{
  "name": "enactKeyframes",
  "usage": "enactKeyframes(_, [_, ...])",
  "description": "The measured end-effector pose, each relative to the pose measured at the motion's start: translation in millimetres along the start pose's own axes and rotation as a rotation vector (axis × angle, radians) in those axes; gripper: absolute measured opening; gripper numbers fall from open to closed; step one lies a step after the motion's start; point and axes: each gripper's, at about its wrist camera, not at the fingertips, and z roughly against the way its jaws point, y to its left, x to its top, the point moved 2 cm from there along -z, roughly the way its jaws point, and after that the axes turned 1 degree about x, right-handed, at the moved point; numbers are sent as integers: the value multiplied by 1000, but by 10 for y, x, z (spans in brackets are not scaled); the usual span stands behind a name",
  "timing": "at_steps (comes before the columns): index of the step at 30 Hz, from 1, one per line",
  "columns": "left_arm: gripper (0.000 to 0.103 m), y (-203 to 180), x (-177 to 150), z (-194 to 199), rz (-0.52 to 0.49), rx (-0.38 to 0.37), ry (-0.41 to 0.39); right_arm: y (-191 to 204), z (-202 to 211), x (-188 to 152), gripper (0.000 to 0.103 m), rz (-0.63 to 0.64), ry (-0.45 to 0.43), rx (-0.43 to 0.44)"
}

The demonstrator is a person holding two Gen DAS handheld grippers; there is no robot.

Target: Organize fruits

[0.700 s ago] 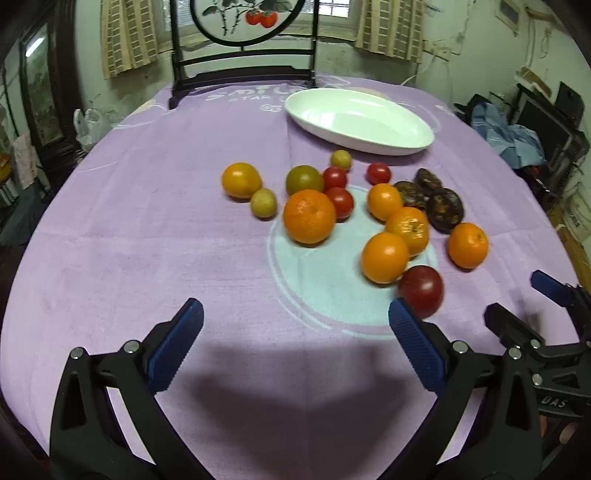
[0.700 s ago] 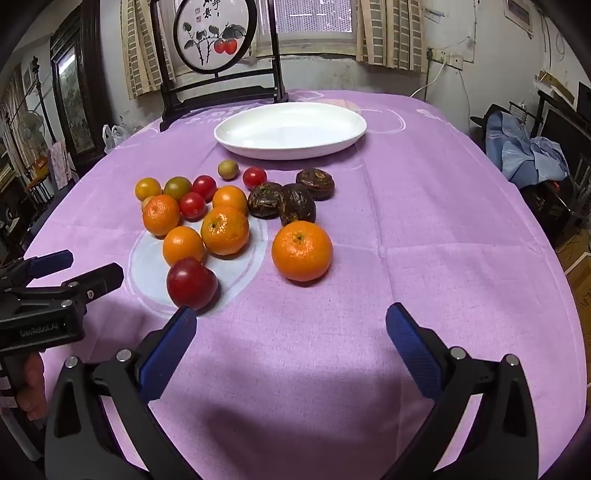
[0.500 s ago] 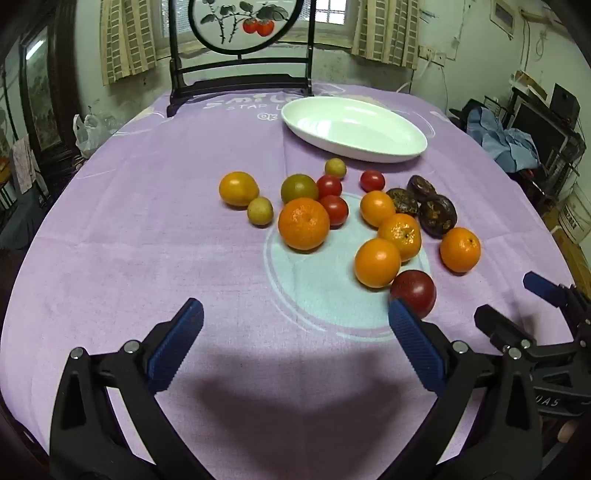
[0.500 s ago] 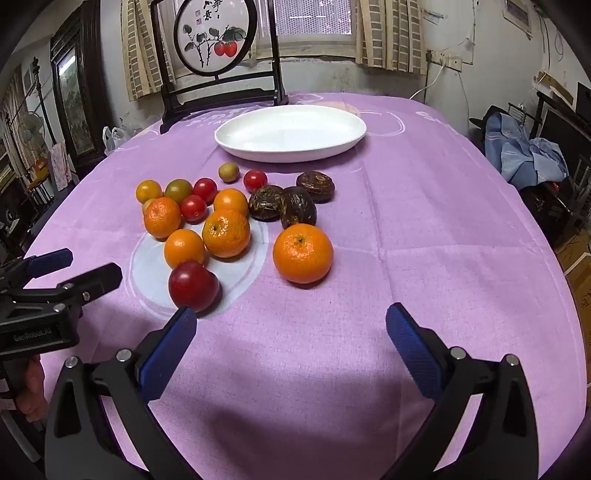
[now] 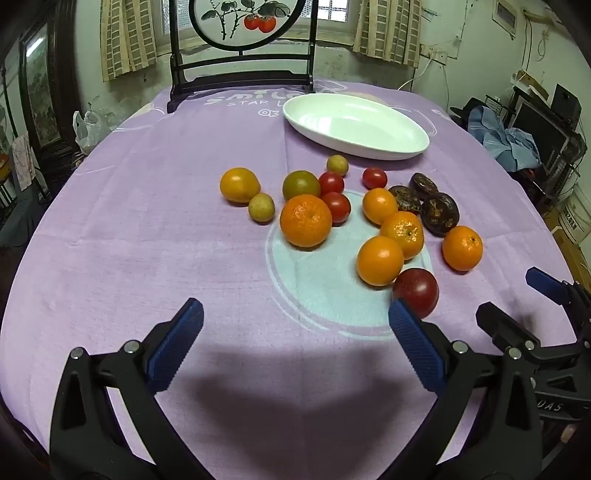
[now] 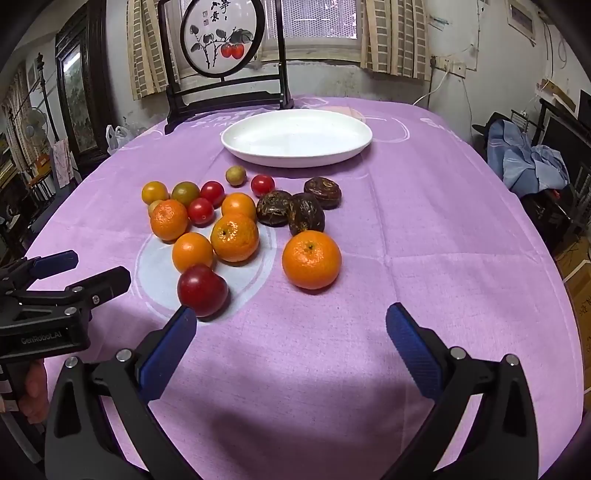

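Observation:
Several fruits lie in a loose cluster on the purple tablecloth [image 5: 147,229]: oranges [image 5: 306,220], small red tomatoes [image 5: 336,206], a dark red plum [image 5: 416,291], three dark wrinkled fruits [image 5: 439,214] and small yellow-green ones [image 5: 261,207]. Behind them sits an empty white oval plate [image 5: 354,125]. My left gripper [image 5: 295,339] is open near the front edge, nothing between its fingers. My right gripper [image 6: 291,343] is also open and empty, short of a large orange [image 6: 311,258] and the plum [image 6: 202,290]. The same plate [image 6: 295,136] shows in the right wrist view.
A dark wooden stand with a round painted panel [image 5: 240,22] stands at the table's far edge. Blue cloth lies on a chair [image 6: 528,158] off the right side. Each gripper appears at the edge of the other's view, the left one [image 6: 62,288] held by a hand.
Both grippers have tipped slightly so the fruit cluster and plate sit lower in each view. Their jaws have stayed wide and the fruits have not moved.

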Motion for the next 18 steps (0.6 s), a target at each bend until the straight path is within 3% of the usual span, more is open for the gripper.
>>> enactKeyframes(18, [101,21,-8,-31,9,10,7,-9,-40,-19,102,-10,8,-7])
